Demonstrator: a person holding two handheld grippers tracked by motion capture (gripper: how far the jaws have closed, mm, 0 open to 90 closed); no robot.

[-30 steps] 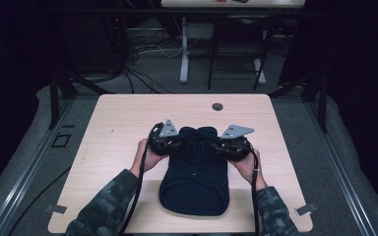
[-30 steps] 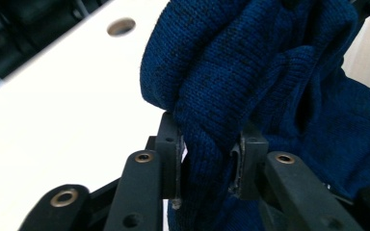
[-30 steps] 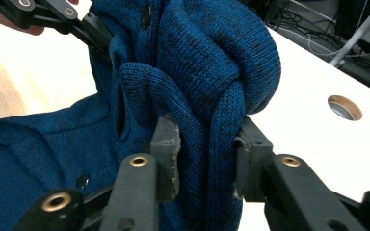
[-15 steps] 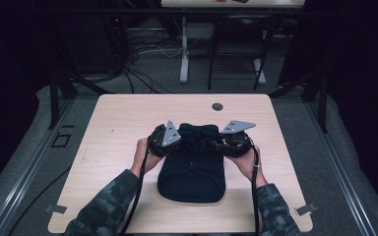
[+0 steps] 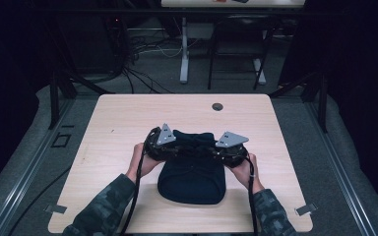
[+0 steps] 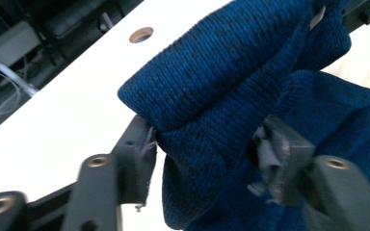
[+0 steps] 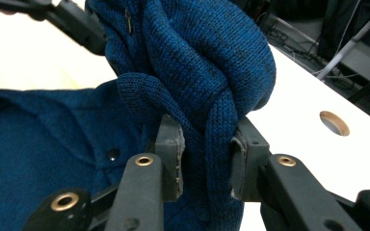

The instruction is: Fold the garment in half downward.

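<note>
Blue knit sweater (image 5: 191,177) bunched; right tool (image 7: 204,166) clamped on it, left tool (image 6: 202,161) just loosening around fold.

The high view looked forward and down on the worktop (image 5: 128,118) from above; both gripper views sat close. They shared the blue knit garment (image 6: 231,72).

One tabletop (image 5: 128,123) carries one dark blue knitted garment (image 5: 191,179), lying near the middle toward the near edge. Two hand-held grippers work at it: one left hand-held gripper (image 5: 170,146) and one right hand-held gripper (image 5: 221,150), each topped by one grey three-cornered plate, so two plates in all. Two hands hold them, one left hand (image 5: 140,160) and one right hand (image 5: 243,169). One round hole (image 5: 217,106) sits in the tabletop near its far edge. One second table (image 5: 231,2) stands far behind.
</note>
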